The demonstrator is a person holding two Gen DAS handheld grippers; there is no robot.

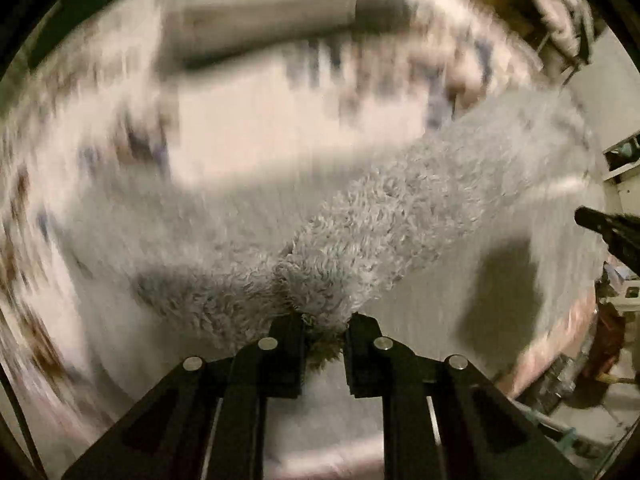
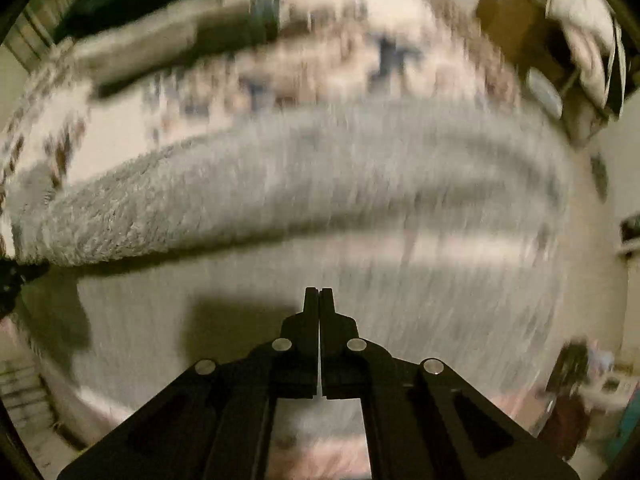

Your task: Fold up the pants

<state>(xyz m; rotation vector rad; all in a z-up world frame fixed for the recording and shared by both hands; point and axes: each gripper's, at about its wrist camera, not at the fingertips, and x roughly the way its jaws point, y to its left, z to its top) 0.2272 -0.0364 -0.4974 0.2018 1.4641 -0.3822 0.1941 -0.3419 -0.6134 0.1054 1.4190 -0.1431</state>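
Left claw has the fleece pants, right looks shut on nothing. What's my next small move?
Probably reopen the right claw and regrip the pants: its jaws meet with no fabric between them, while the left claw pinches the fleece alone.

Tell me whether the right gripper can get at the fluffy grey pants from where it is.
Probably yes. The right gripper is shut on nothing, and only bare bedding lies between it and the pants. The left gripper already holds one end.

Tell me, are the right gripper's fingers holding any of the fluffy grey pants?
No, the right gripper has its fingers pressed together with nothing between them.
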